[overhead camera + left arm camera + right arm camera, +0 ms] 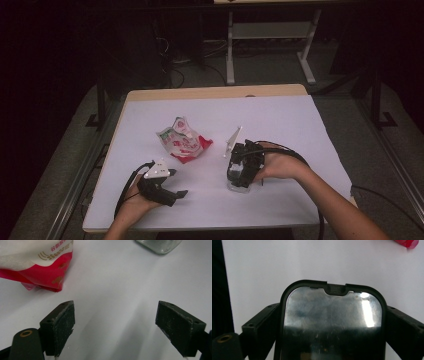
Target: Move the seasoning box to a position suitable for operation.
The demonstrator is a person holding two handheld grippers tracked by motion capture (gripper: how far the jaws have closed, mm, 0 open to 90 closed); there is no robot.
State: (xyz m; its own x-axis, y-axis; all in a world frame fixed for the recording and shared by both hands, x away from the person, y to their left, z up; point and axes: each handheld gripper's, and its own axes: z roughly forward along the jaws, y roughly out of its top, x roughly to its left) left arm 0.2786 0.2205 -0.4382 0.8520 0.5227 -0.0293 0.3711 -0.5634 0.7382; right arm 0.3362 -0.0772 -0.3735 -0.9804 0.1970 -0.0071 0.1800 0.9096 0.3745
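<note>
L hand: comes in at near-left corner of desk, wrapped round rear of L gripper; forearm crosses near edge.
L gripper: lies low over the white top, near the near edge, left of centre; tips point toward the right edge. Pale 3-cornered plate on top, black cable looping back by the wrist.
L jaws: released, wide apart, nothing btwn them; in left gripper view only bare white top shows btwn the two black pads.
R hand: right of centre, forearm running in from near-right corner; grips R gripper from its right side.
R gripper: stands steep, tips down onto glass jar; its plate tilts up on the far side, cable arcs over the hand and back along the arm.
R jaws: one each side of jar lid, both right up against its black rim in right gripper view; can't tell if they press or just flank it.
Glass jar: upright on desk, a bit right of centre, nearer the near edge than the far one; clear body, seen under the R gripper.
Jar lid: rounded-square, black rim w/ small notch at far side, shiny centre w/ glare.
Snack bag: red and white, crumpled, lying around mid-desk, left of the jar and apart from it; sits beyond the L gripper, not touching it.
Desk: white sheet over it, bare wood strip along far edge.
</note>
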